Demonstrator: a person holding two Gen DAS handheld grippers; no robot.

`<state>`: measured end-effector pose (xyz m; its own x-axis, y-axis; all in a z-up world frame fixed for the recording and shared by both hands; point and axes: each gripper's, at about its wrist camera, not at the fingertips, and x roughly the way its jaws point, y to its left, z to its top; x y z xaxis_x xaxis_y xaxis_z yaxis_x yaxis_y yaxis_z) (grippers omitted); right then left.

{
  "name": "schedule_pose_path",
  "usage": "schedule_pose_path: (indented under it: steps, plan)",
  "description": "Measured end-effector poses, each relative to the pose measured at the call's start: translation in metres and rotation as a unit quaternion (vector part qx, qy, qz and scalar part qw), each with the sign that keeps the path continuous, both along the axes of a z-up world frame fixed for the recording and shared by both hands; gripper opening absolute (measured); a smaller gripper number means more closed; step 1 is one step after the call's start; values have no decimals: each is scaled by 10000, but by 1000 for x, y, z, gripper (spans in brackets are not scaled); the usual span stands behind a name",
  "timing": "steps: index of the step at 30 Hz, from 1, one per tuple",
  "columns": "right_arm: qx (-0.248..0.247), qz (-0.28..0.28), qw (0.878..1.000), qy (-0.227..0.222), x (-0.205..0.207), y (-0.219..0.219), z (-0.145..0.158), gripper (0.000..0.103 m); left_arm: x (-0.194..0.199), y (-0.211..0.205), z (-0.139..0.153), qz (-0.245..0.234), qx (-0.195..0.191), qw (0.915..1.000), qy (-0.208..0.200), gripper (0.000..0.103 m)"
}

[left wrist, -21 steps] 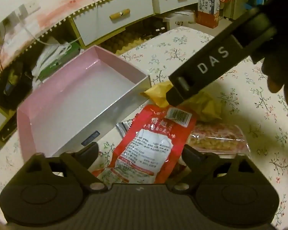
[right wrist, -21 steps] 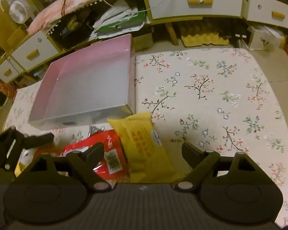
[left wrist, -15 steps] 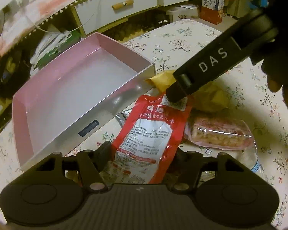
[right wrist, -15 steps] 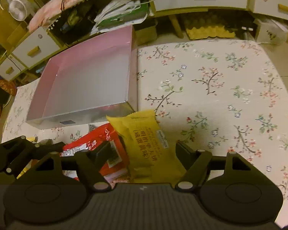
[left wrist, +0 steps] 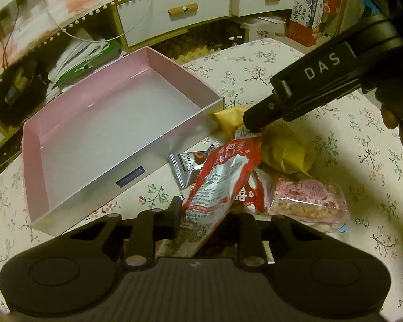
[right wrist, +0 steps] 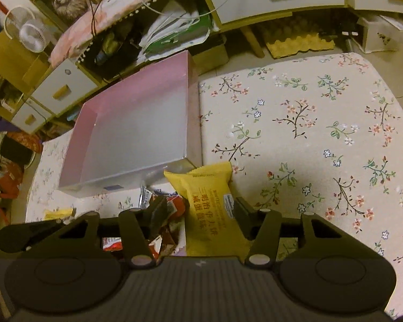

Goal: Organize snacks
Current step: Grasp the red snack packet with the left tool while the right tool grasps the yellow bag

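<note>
- Left wrist view: left claw (left wrist: 205,216) pinches the red packet (left wrist: 223,177); pink box (left wrist: 121,123) beside it holds nothing.
- Right claw (right wrist: 201,214) clamps the yellow packet (right wrist: 209,201); all snacks remain unboxed.

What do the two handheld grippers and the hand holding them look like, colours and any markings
Both are matte black plastic. The left gripper has a ribbed grey-black body, two round side discs and pale pivot pins. The right gripper matches it; seen from the left camera, its side bears white letters DAS. A bare hand shows, without a visible sleeve. No cables visible.
</note>
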<state>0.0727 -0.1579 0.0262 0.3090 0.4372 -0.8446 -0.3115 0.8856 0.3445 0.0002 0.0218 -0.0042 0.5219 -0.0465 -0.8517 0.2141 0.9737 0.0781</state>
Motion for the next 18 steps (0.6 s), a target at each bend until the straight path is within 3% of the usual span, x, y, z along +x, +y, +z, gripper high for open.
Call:
schedule_pose_path:
  steps: [7,10,14,18]
  plan:
    - [262,33,9996,-113,-2,-5,6,72,-2,12,8,287,-395,9988,19,25]
    - [283,-48,9995,-103,-1,-5,5,72,-6,15,11,379,-570,9976,42,25]
    - [736,-272,9969,-29,-1,-15,6,73,-12,22,20,577,-763,9954,-48,24]
    - [655,-185,9977,-59,-3,-11,4,76,-19,23,21,652,-825,9944,-59,24]
